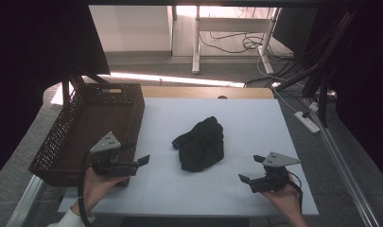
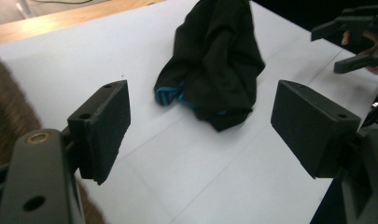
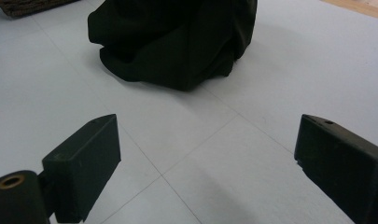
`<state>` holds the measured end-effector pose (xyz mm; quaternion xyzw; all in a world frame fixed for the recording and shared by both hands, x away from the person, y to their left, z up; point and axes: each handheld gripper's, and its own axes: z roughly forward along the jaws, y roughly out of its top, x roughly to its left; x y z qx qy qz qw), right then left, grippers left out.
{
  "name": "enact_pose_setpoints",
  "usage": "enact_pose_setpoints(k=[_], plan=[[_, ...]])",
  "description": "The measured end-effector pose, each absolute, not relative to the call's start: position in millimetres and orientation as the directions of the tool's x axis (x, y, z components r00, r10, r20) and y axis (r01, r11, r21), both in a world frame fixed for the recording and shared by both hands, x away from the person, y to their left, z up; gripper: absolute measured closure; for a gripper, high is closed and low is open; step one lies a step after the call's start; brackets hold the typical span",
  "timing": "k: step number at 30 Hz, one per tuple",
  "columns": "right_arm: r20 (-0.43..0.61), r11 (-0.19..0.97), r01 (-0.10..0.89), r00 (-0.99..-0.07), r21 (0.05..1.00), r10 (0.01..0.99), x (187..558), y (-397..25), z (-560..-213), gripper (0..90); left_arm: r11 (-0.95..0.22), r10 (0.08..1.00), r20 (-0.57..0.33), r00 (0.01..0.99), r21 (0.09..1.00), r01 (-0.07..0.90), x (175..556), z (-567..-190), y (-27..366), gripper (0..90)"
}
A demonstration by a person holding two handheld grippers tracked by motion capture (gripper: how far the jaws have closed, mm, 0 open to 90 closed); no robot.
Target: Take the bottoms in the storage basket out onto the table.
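A: Near edge first. Left hand-held gripper (image 1: 141, 162) sits low at the near left of the counter (image 1: 255, 118), just beside the front corner of the brown woven basket (image 1: 75, 137). Jaws spread wide, nothing between them.

B: Confirmed in the left gripper view: both black pads apart, bare white surface in the gap. Right side?

A: Right hand-held gripper (image 1: 251, 169) at the near right, held in a hand (image 1: 286, 196), jaws likewise released and empty, angled toward the middle.

B: Target item?

A: Dark crumpled cloth (image 1: 202, 144), heaped near the centre of the counter, between the two grippers and farther out than both. Touching neither. A blue edge (image 2: 168, 95) shows at its lower left in the left gripper view.

B: Beyond that?

A: Wooden far edge of the counter, then floor with cables (image 1: 236, 45) and white desk legs (image 1: 196, 47).
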<state>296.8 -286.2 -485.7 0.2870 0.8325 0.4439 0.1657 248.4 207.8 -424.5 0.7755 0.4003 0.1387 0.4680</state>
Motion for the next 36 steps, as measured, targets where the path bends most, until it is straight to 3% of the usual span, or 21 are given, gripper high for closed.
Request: enact_pose_setpoints(k=[14, 36], plan=[[-0.024, 0.444, 0.327, -0.783, 0.834, 0.622, 297.0, -285.8, -486.1, 7.2, -0.212, 0.782, -0.164, 0.601, 0.837, 0.505, 221.3, -440.6, 239.1, 18.9], [-0.031, 0.446, 0.319, -0.785, 0.836, 0.619, 296.4, -285.7, -485.2, 7.2, -0.192, 0.783, -0.182, 0.595, 0.839, 0.510, 220.1, -442.5, 240.8, 18.3]])
